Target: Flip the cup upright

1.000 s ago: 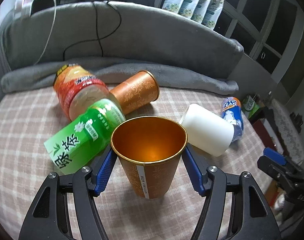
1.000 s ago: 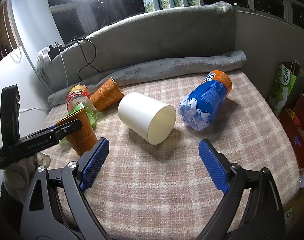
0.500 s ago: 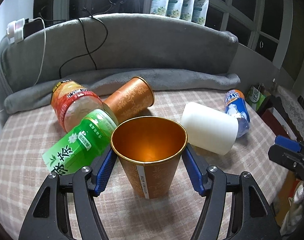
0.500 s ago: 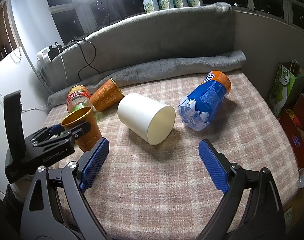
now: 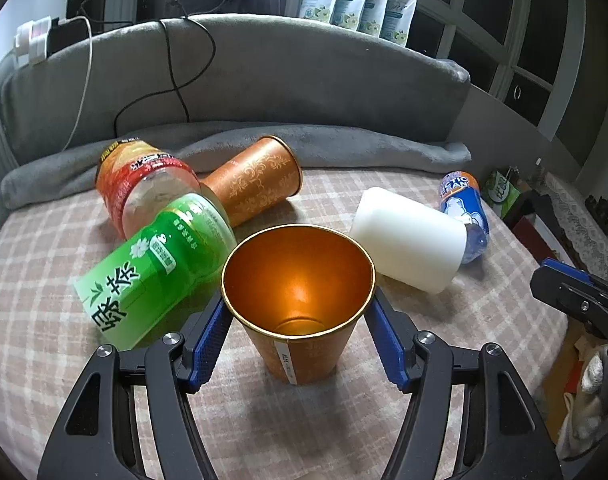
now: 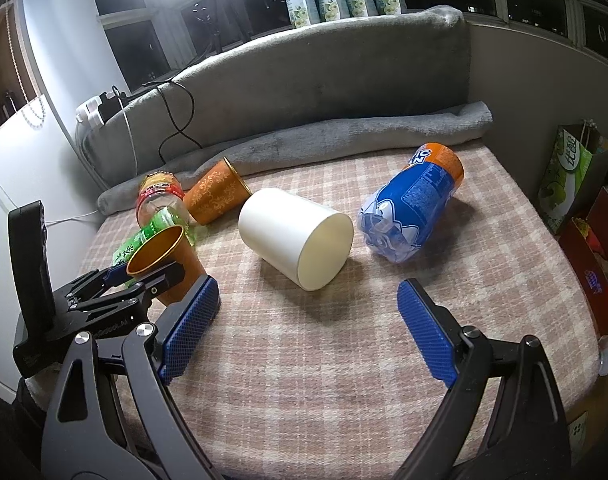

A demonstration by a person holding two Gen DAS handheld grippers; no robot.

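Note:
An orange paper cup (image 5: pixel 298 304) with a gold rim stands upright on the checked cloth, mouth up. My left gripper (image 5: pixel 298 334) is shut on it, one blue pad on each side of its wall; it also shows in the right wrist view (image 6: pixel 144 276) with the cup (image 6: pixel 164 258). A second orange cup (image 5: pixel 256 180) lies on its side behind it. A white cup (image 5: pixel 409 240) lies on its side at the right, also in the right wrist view (image 6: pixel 296 238). My right gripper (image 6: pixel 307 330) is open and empty, in front of the white cup.
A green tea bottle (image 5: pixel 156 268) and a red-labelled jar (image 5: pixel 144 188) lie left of the held cup. A blue and orange bottle (image 6: pixel 411 212) lies right of the white cup. A grey rolled blanket (image 6: pixel 343 140) and sofa back bound the far side. Bags stand off the right edge.
The left gripper has tilted the held orange cup further upright and lowered it toward the cloth, so the bottom now shows. The right gripper has not moved.

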